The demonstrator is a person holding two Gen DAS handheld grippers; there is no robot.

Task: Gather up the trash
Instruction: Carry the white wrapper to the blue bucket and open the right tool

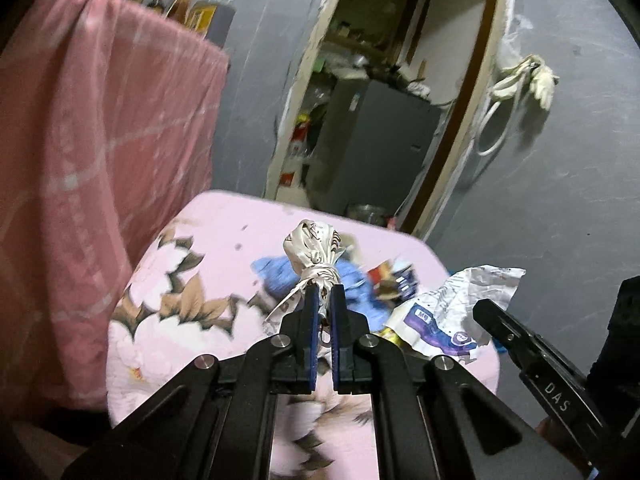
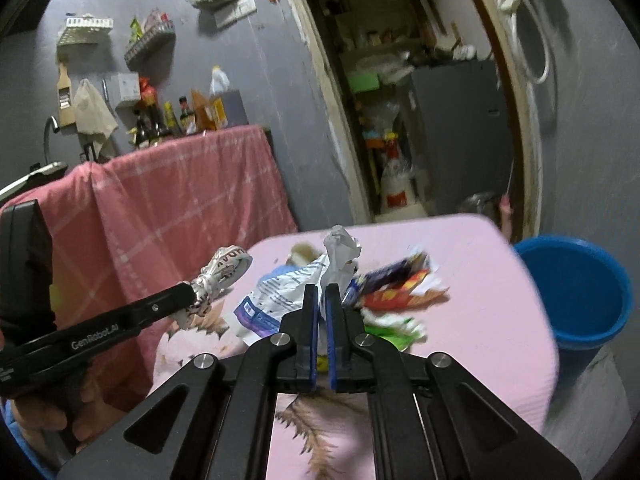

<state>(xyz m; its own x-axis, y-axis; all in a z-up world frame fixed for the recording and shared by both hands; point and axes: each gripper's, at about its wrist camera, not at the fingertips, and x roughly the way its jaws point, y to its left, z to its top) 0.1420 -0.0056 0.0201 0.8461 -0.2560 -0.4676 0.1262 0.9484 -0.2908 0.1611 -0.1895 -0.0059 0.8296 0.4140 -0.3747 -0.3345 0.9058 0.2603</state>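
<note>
Left gripper (image 1: 323, 292): I see its jaws pressed together on a knotted white printed bag (image 1: 314, 254), pinched at the tied neck; the bag's lower part is hidden behind the blue pads. In the right wrist view the same bag (image 2: 219, 270) hangs at the gripper's tip (image 2: 191, 294), clear of the cover.

Right gripper (image 2: 322, 294): jaws pressed together on crumpled white paper packaging (image 2: 294, 286); the pinch point itself is hidden by the fingers, so I cannot tell how much material is caught. In the left wrist view only one finger of it (image 1: 494, 314) enters from the right, beside the same packaging (image 1: 452, 308).

Hand (image 2: 44, 416): partly visible at the left edge, gripping the left tool's handle; cut off by the lens rim.

Remaining trash: coloured wrappers (image 2: 394, 284) lie on the pink floral cover (image 2: 472, 312), just beyond the right gripper; motion blur makes the print unreadable. A blue item (image 1: 280, 276) lies behind the knotted bag, mostly hidden.

Blue bucket (image 2: 576, 292): stands beside the cover's right edge; its base is cut off.

Pink checked cloth (image 2: 176, 200): drapes a counter to the left; bottles (image 2: 180, 116) stand on top.

Doorway (image 2: 420, 92): far room is cluttered and hard to make out.
</note>
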